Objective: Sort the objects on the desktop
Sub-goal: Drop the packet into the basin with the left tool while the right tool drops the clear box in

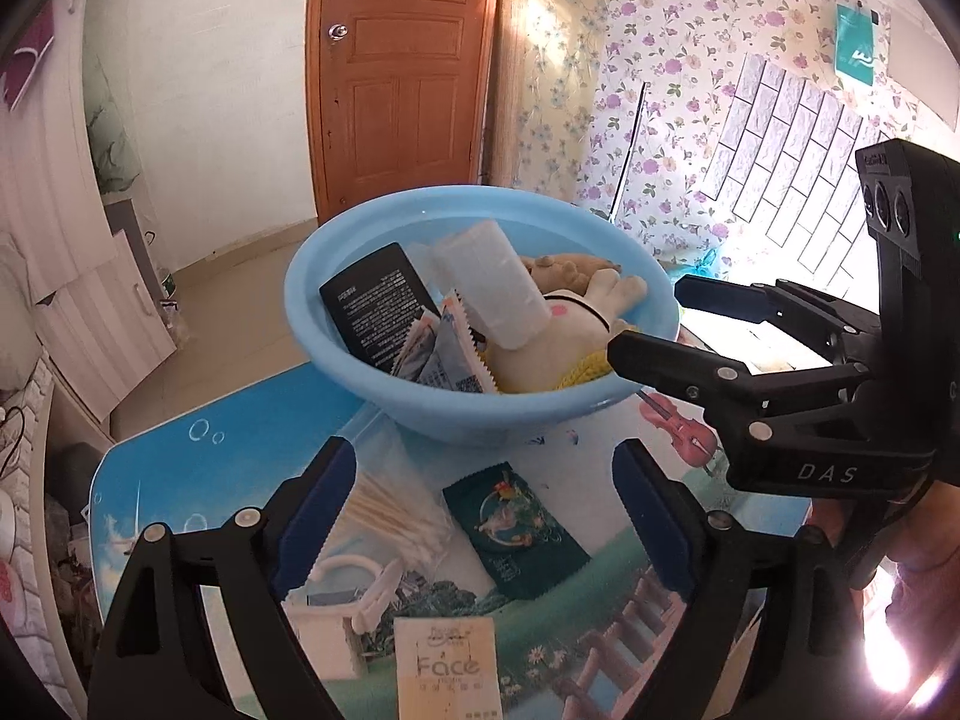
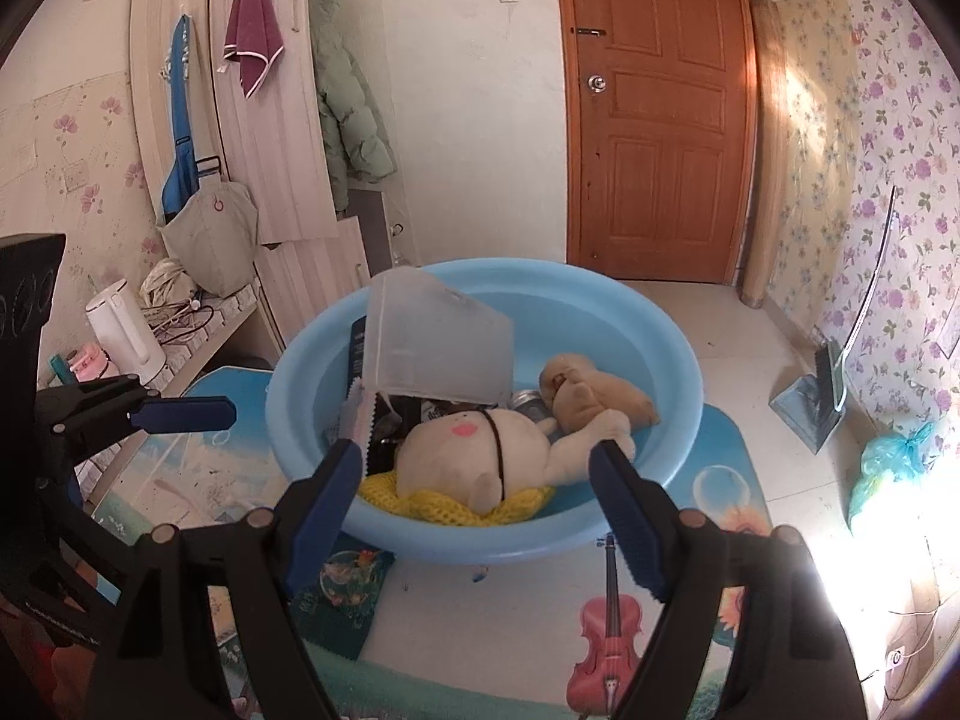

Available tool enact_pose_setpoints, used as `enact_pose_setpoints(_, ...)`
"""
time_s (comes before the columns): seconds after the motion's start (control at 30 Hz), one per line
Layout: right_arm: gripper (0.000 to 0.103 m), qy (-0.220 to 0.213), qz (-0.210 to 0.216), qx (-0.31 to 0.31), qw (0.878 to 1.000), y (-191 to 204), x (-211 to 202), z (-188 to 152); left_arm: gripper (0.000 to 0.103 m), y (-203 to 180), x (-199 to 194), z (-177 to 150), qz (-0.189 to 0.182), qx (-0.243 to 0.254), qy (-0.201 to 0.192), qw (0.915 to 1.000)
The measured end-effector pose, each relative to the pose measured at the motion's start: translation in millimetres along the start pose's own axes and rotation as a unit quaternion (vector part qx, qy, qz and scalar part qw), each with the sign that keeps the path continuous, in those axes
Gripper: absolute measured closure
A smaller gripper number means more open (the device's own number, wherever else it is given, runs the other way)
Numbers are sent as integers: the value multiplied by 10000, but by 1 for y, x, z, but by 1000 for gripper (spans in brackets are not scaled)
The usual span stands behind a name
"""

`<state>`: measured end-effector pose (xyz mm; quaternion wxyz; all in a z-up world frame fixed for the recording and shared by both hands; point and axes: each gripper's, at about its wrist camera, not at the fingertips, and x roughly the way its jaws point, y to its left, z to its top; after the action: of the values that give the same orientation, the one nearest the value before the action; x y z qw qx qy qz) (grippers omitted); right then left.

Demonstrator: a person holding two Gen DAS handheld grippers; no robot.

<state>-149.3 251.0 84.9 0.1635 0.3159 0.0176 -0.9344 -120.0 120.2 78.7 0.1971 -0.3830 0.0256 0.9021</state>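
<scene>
The left tool (image 1: pixel 480 516) hangs with its jaws spread and empty over loose items at the surface's near edge: a packet (image 1: pixel 447 666) reading "Face", cotton swabs (image 1: pixel 399 519), a green sachet (image 1: pixel 516 531). The right tool (image 2: pixel 474 510), lettered "DAS", gapes empty too. Beyond, the blue basin (image 1: pixel 384 384) collects sorted things, so these likely follow.

A light-blue basin (image 1: pixel 384 396) holds a cream plush toy (image 2: pixel 456 456) on yellow netting (image 2: pixel 444 507); the wallpaper (image 1: pixel 678 48) bears purple flowers.

cut off: we lose the "Face" packet (image 1: pixel 447 669) at the bottom edge | hidden: black box (image 1: pixel 377 311) half under frosted case (image 1: pixel 489 285) | unreadable: box print
</scene>
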Motion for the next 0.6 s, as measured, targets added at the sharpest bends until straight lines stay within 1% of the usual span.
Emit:
enact_pose_setpoints(0.1, 24, 27, -93, 77, 9999, 8, -8, -5, 10, 7, -14, -12, 37, -154, -39, 9999)
enact_pose_setpoints(0.13, 24, 29, -69, 106, 9999, 10, -10, -7, 9, 9, -19, -18, 60, -201, -52, 9998)
enact_pose_setpoints(0.23, 24, 52, 119, 188, 9997, 21, -16, -12, 9, 19, -29, -36, 151, -379, -32, 9992)
enact_pose_setpoints(0.37, 24, 251, 404, 253, 9985, 37, -16, -24, 8, 34, -41, -62, 215, -558, -91, 9982)
enact_pose_setpoints(0.43, 24, 171, 418, 337, 9984, 43, -19, -33, 4, 40, -43, -75, 282, -640, -46, 9975)
enact_pose_setpoints(0.5, 24, 161, 373, 346, 9986, 49, -21, -44, 4, 47, -41, -86, 312, -776, 41, 9965)
enact_pose_setpoints(0.6, 24, 332, 356, 241, 9985, 57, -14, -56, 4, 55, -38, -100, 337, -883, 127, 9954)
